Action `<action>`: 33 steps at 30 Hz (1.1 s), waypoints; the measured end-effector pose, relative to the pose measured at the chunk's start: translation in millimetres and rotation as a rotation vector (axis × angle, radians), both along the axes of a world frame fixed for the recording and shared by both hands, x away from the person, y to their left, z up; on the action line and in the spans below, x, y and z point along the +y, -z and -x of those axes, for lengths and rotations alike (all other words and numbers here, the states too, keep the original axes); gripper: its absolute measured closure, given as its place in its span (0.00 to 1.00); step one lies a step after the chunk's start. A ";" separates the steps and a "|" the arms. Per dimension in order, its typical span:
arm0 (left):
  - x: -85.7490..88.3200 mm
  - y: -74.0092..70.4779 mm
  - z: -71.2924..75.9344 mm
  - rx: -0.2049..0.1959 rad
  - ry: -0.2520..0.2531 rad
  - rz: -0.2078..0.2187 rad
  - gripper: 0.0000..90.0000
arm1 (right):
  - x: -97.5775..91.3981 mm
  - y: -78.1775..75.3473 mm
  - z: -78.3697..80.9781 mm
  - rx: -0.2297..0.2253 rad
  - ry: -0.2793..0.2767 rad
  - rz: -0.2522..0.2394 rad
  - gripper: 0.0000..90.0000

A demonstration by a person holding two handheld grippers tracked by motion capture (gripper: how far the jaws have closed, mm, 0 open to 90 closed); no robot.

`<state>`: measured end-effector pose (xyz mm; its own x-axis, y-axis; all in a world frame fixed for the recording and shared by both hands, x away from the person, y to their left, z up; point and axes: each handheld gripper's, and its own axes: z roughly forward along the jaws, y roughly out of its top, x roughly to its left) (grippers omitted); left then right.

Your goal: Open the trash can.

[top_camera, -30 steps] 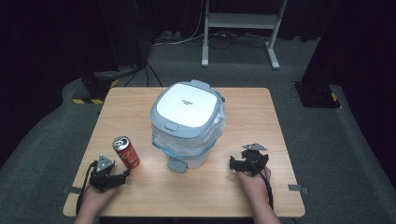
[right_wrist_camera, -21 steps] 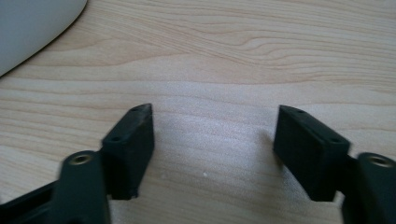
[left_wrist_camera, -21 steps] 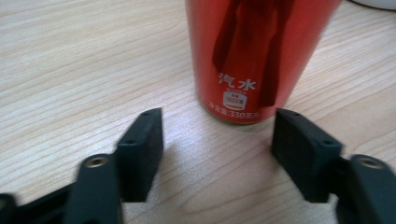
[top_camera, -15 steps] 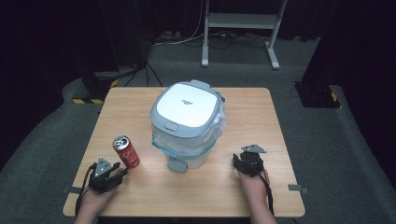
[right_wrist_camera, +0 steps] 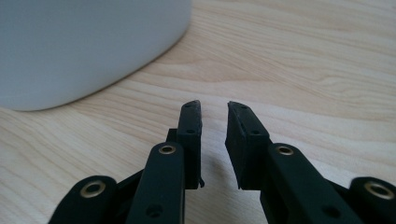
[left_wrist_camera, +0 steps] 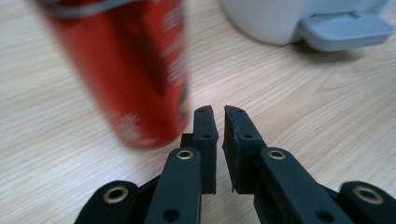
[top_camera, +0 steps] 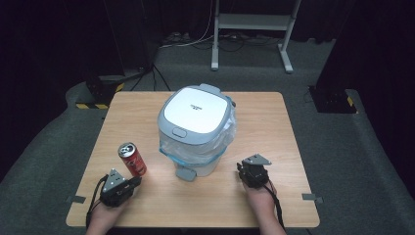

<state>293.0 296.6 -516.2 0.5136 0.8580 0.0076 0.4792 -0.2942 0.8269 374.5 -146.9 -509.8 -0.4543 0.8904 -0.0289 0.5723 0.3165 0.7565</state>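
A: High view first. What's on the table (top_camera: 274, 122)?

B: White pedal bin (top_camera: 197, 128), lid shut, clear liner bunched under the rim, standing mid-table. Red can (top_camera: 132, 159) upright to its left, nearer the front edge, apart from the bin. Left gripper (top_camera: 128, 184) lies at the front-left corner in the person's hand, tips just beside the can's base. Right gripper (top_camera: 248, 170) sits front-right, just beside the bin's right side, hand behind it.

A: Jaw gap from up there?

B: Too small to tell. Go to the gripper views.

A: Left gripper view, then.

B: Left gripper (left_wrist_camera: 216, 119) jaws nearly together, a thin slit between the pads, nothing in it. Can (left_wrist_camera: 126, 70) stands blurred, up left of the tips, outside the jaws; touching or not, can't tell. The bin's grey foot pedal (left_wrist_camera: 345, 30) shows top right, resting on the wood.

A: Right gripper view?

B: Right gripper (right_wrist_camera: 214, 121) jaws a narrow gap apart, a bit wider than the left's, holding nothing, low over bare tabletop. Bin wall (right_wrist_camera: 84, 46) fills the upper left, clear of the tips.
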 end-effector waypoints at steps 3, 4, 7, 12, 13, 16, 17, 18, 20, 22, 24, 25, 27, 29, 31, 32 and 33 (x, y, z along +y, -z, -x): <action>-11.9 -4.3 1.7 -0.016 0.004 0.027 0.92 | 2.9 -2.8 2.2 -0.020 -0.017 -0.006 0.84; -17.5 -6.2 2.1 -0.022 0.013 0.024 0.90 | 3.8 -3.7 3.0 -0.022 -0.017 -0.011 0.83; -38.8 -16.0 4.6 -0.052 0.014 0.000 0.83 | 6.9 -5.0 4.7 -0.031 -0.028 -0.017 0.83; -65.9 -31.6 -2.0 -0.051 -0.022 -0.004 0.84 | 13.4 -8.5 6.8 -0.046 -0.058 -0.018 0.83; -69.4 -34.5 -5.3 -0.052 -0.037 -0.008 0.84 | 14.6 -9.2 7.5 -0.052 -0.064 -0.018 0.83; -78.9 -48.5 -19.6 -0.050 -0.107 -0.002 0.82 | 17.3 -10.5 8.8 -0.060 -0.089 -0.015 0.83; -78.9 -48.5 -19.6 -0.050 -0.107 -0.002 0.81 | 17.3 -10.5 8.8 -0.060 -0.089 -0.015 0.83; -82.0 -51.6 -22.6 -0.061 -0.124 -0.013 0.81 | 17.7 -10.8 9.3 -0.060 -0.091 -0.020 0.83; -91.5 -58.2 -33.4 -0.067 -0.140 -0.038 0.79 | 18.4 -11.4 10.0 -0.063 -0.103 -0.020 0.83; -93.8 -59.5 -36.9 -0.067 -0.146 -0.040 0.79 | 18.4 -11.5 9.8 -0.063 -0.106 -0.020 0.83; -99.1 -60.8 -46.4 -0.068 -0.161 -0.049 0.80 | 17.5 -12.0 9.5 -0.064 -0.105 -0.027 0.83; -99.1 -60.8 -46.4 -0.068 -0.161 -0.049 0.80 | 17.5 -12.0 9.5 -0.064 -0.105 -0.027 0.83; -101.8 -60.6 -50.7 -0.067 -0.162 -0.053 0.81 | 17.3 -12.1 9.9 -0.065 -0.106 -0.027 0.83; -103.2 -60.0 -53.4 -0.066 -0.162 -0.044 0.81 | 16.8 -11.9 9.8 -0.063 -0.106 -0.026 0.83; -105.1 -59.6 -54.4 -0.071 -0.167 -0.052 0.83 | 16.3 -11.8 9.6 -0.060 -0.105 -0.032 0.83; -105.1 -59.2 -54.9 -0.072 -0.163 -0.049 0.84 | 16.3 -11.8 9.9 -0.063 -0.106 -0.031 0.83; -105.1 -59.2 -54.9 -0.072 -0.163 -0.049 0.85 | 16.3 -11.8 9.9 -0.063 -0.106 -0.031 0.83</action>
<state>347.9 191.5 -457.0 0.3643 0.9276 0.0829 0.4642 -0.2581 0.8473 364.6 -130.6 -498.0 -0.5443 0.8382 -0.0338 0.4877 0.3489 0.8003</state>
